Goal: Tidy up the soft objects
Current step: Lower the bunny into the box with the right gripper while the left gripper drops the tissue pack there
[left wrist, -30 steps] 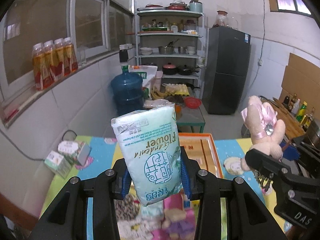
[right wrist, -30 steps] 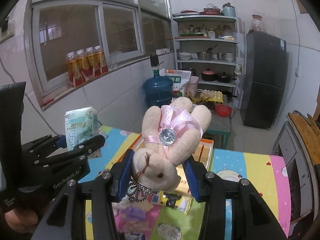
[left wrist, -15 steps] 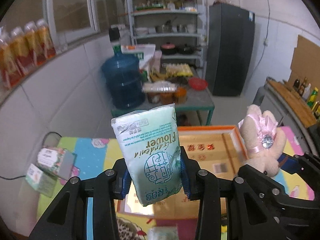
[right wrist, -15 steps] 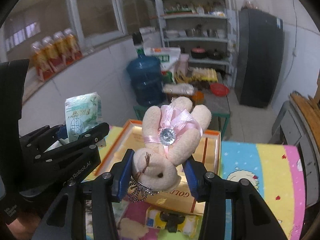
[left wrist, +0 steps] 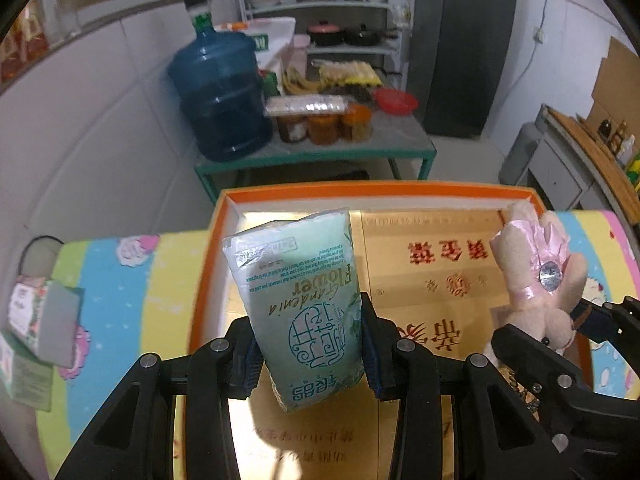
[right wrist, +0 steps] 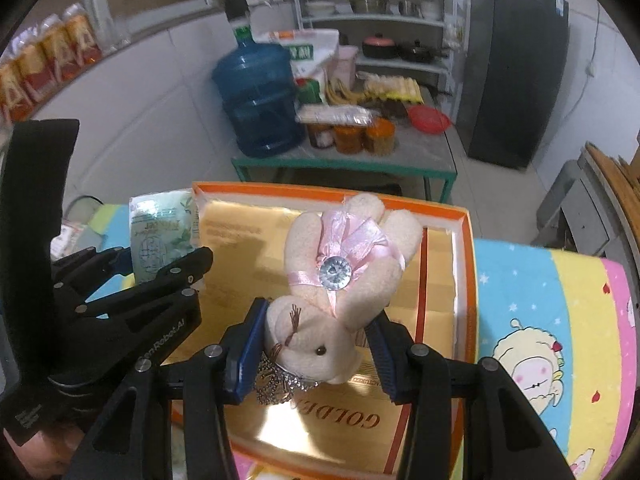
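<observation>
Left gripper [left wrist: 308, 354] clamped on tissue pack [left wrist: 298, 300], right gripper [right wrist: 312, 356] clamped on plush bunny [right wrist: 340, 280], both held above orange box [right wrist: 466, 280], gold-lined, holding nothing visible.

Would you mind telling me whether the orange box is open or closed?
Open: the orange box has no lid on, and its gold inner floor and white walls show beneath the held tissue pack and plush bunny.

Blue water jug [left wrist: 224, 92] — black fridge [left wrist: 460, 44]
</observation>
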`<state>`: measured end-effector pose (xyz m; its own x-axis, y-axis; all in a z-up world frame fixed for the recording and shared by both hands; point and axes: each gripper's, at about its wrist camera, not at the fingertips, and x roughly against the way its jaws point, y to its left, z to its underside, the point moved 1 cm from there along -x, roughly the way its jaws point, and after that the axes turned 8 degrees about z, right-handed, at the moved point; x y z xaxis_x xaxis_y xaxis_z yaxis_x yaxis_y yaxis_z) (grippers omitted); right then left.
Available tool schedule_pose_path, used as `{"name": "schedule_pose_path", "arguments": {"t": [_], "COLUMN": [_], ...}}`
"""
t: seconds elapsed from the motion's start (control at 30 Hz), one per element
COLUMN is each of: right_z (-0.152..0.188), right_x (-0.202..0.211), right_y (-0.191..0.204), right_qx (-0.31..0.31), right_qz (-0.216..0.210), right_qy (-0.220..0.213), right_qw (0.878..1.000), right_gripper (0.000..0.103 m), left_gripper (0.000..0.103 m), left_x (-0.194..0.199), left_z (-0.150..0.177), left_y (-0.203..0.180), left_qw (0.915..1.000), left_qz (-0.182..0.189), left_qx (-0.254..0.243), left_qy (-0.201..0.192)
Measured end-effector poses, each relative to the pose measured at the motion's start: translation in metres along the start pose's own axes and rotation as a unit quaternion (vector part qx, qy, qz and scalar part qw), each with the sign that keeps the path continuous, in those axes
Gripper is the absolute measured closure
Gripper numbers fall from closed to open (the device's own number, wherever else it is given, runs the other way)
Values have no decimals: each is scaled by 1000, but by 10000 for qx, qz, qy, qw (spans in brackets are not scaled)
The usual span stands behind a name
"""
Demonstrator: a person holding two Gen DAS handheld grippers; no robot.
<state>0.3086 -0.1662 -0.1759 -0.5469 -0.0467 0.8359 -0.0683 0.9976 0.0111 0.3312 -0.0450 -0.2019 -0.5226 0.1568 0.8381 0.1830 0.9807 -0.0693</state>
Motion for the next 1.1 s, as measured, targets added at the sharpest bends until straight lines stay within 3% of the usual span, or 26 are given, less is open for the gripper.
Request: {"name": "schedule_pose_path", "arguments": {"t": [0.2, 0.37, 0.53, 0.83, 0.97, 1.1], "right_z": [8, 16, 18, 8, 9, 23], "right_x": [-33, -47, -41, 32, 69, 105], "right_y": [-2, -6, -7, -18, -25, -40], "right_qx": [-24, -105, -62, -114, -107, -56], "right_qz": [190, 284, 318, 253, 186, 157], "right_qy": [419, 694, 706, -83, -423, -696], "right_qw": [9989, 9971, 9970, 9996, 9989, 9974], "right_gripper": [54, 47, 37, 37, 37, 36], "left_gripper": [59, 56, 56, 56, 56, 56], "left_x": [-23, -27, -16, 68, 108, 143], "left_z": [7, 4, 2, -15, -6, 18], "left_y": [3, 5, 9, 18, 16, 10], "left_qw": [9996, 9994, 9996, 9976, 9965, 9947], "left_qz": [59, 88, 122, 387, 307, 452], "left_qx": [11, 51, 113, 199, 49, -87], "left_qy": [264, 329, 244, -544, -774, -919]}}
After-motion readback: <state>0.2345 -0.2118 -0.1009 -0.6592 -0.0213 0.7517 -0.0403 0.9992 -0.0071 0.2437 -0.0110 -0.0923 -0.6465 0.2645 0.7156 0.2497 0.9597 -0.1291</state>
